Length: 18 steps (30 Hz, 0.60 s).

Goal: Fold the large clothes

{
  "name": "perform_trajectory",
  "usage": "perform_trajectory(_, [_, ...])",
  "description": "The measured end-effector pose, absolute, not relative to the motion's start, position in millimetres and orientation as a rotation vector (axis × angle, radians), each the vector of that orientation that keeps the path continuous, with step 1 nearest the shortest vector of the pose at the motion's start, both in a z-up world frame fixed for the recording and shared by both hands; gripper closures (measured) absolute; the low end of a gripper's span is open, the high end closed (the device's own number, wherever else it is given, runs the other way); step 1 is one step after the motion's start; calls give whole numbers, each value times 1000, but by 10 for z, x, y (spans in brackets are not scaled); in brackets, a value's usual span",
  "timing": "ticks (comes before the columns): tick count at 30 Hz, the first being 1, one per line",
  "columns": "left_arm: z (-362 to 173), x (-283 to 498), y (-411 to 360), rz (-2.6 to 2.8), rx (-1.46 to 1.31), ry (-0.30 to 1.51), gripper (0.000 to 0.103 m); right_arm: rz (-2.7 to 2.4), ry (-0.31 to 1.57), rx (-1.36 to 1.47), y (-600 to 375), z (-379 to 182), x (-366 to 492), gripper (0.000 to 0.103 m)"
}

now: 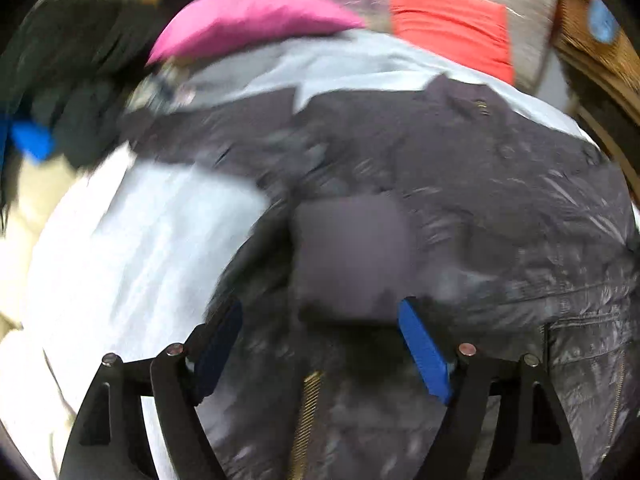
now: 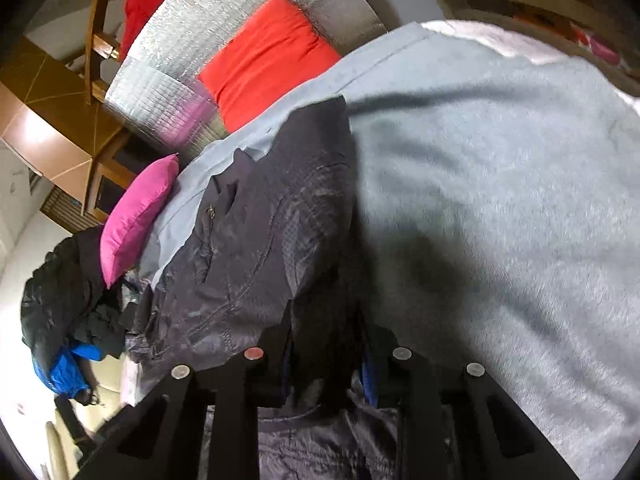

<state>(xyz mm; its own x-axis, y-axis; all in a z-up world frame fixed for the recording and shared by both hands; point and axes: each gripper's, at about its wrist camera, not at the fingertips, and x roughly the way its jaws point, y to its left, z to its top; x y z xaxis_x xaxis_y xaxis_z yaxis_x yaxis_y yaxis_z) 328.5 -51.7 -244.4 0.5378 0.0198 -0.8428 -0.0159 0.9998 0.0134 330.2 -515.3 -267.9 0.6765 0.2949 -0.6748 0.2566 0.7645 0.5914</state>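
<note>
A dark grey puffer jacket lies spread on a pale blue blanket. In the left wrist view my left gripper stands open just above the jacket, with a fold of jacket fabric and a brass zipper between its blue pads. The view is motion-blurred. In the right wrist view the same jacket drapes over the blanket. My right gripper is shut on a bunched edge of the jacket, which hides its pads.
A magenta cushion and a red cushion lie at the far end against a silver quilted sheet. A heap of black and blue clothes sits to one side. A wooden frame borders the bed.
</note>
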Motion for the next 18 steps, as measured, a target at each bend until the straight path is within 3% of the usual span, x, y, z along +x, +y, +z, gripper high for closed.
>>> perform_trajectory(5, [-2352,3365,-204,-1,-201,1003,18,26,841,785,-5208,-2707,3248,69])
perform_trajectory(6, [-2336,3400,-172,2,-237,993,15,24,841,799,-5225,-2721,3242,63])
perform_trajectory(7, [-2340,3460,-159,1,-266,990,15,20,843,811,-5236,-2737,3238,42])
perform_trajectory(9, [-2363,3540,-172,-16,-304,1010,15,13,832,862,-5278,-2779,3222,30])
perform_trajectory(13, [-2428,3713,-378,-113,-322,1029,15,1,828,862,-5260,-2790,3273,30])
perform_trajectory(16, [-2510,3799,-544,-149,-297,1050,29,-16,831,826,-5203,-2779,3330,30])
perform_trajectory(18, [-2577,3831,-606,-148,-258,1059,46,-38,839,789,-5161,-2778,3377,30])
